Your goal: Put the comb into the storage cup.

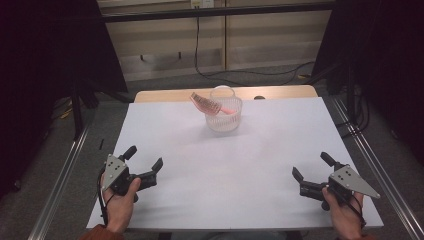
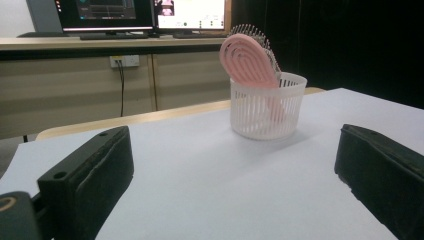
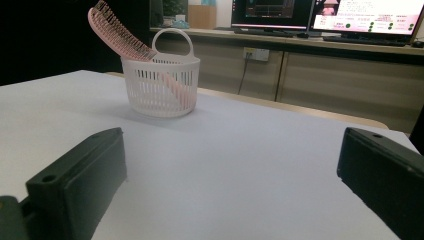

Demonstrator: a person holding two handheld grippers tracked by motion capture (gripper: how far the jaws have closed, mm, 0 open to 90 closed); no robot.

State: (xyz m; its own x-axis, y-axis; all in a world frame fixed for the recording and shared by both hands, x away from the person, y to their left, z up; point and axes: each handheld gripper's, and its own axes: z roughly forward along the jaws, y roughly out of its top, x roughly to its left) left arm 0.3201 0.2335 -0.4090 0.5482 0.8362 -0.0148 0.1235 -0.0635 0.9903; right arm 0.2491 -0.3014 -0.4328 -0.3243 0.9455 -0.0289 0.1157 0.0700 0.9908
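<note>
A white slatted basket (image 1: pixel 224 116) (image 2: pixel 267 111) (image 3: pixel 161 87) with a hoop handle stands at the far middle of the white table (image 1: pixel 230 170). A pink hairbrush (image 1: pixel 207 104) (image 2: pixel 248 61) (image 3: pixel 121 35) leans in it, handle down, bristled head poking out over the rim to the left. My left gripper (image 1: pixel 146 161) (image 2: pixel 235 175) rests near the front left of the table, open and holding nothing. My right gripper (image 1: pixel 310 164) (image 3: pixel 230 175) sits near the front right, open too, nothing between its jaws. Both point toward the basket from far off.
The table's wooden far edge (image 1: pixel 280 92) shows behind the white sheet. Monitors (image 2: pixel 145 12) (image 3: pixel 345 15) sit on a bench beyond. Black curtains (image 1: pixel 45 50) and metal rails (image 1: pixel 60 175) flank the table. A cable (image 1: pixel 250 74) trails on the floor behind.
</note>
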